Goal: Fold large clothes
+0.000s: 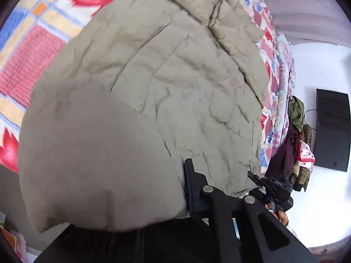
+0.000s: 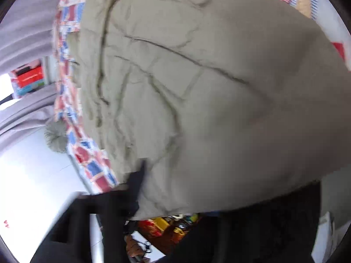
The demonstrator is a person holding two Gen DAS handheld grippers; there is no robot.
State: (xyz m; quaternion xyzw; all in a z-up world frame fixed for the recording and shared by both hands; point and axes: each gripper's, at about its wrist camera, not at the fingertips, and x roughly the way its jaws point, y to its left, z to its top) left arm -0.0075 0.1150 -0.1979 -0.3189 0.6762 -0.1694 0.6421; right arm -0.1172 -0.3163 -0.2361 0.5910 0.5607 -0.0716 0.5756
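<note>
A large khaki padded garment (image 1: 166,74) lies across a patterned bed and fills both views (image 2: 197,87). My left gripper (image 1: 184,188) is shut on the near edge of the garment; one black finger (image 1: 193,188) shows and the cloth drapes over the other. My right gripper (image 2: 153,188) is shut on the garment's near edge too; one black finger (image 2: 137,182) shows against the cloth and the other is hidden under it. The right gripper also shows in the left wrist view (image 1: 254,176), at the garment's right edge.
The bedspread (image 1: 33,50) is red, blue and yellow patchwork. A pile of clothes (image 1: 298,144) hangs at the bed's far side near a black screen (image 1: 331,129) on a white wall. Grey curtains (image 2: 24,32) and a pompom (image 2: 56,138) are at the left. Colourful clutter (image 2: 166,225) lies below.
</note>
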